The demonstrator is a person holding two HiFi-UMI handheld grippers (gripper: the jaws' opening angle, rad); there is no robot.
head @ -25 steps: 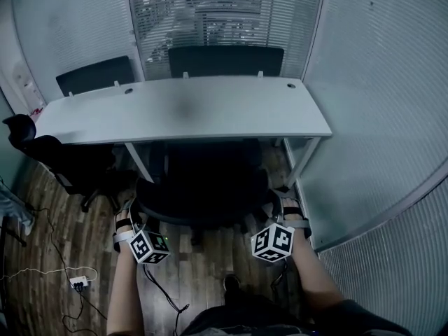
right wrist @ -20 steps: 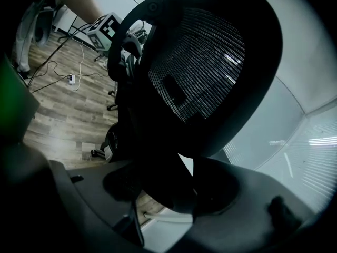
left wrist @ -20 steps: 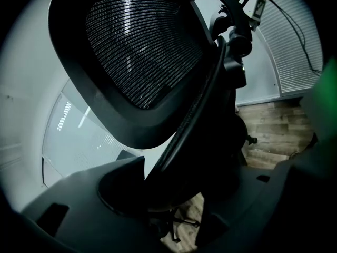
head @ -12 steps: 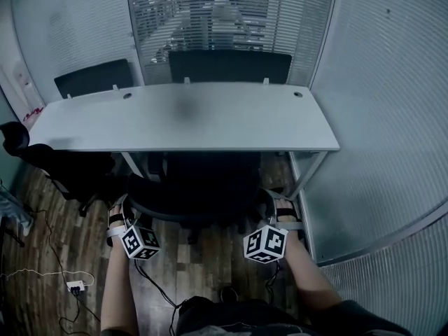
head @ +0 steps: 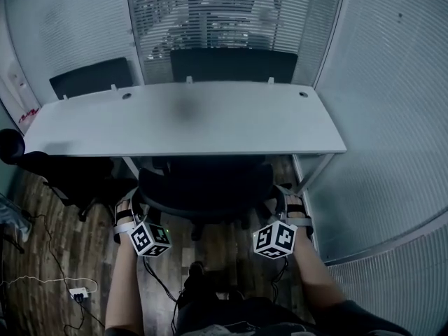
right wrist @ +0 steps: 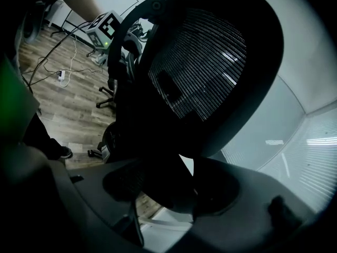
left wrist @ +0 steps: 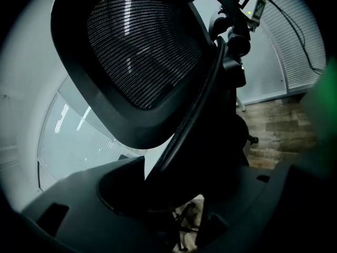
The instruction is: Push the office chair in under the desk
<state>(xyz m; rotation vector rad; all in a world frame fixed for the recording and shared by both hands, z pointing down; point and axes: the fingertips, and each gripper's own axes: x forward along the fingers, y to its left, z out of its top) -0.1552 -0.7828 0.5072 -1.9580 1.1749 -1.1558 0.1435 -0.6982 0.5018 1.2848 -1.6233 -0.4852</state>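
Black office chair (head: 203, 187) has rolled further under the desk (head: 182, 117).

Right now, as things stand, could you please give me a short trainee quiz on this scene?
1. True or false: the black mesh office chair sits partly under the white rectangular desk.
2. What runs between the jaws of the left gripper and the right gripper? A) the chair's back rim B) a desk leg C) a floor cable
3. What shows beyond the desk's far edge, and how many?
Key: 1 true. 2 A; both grippers clamp it. 3 two black chair backs.
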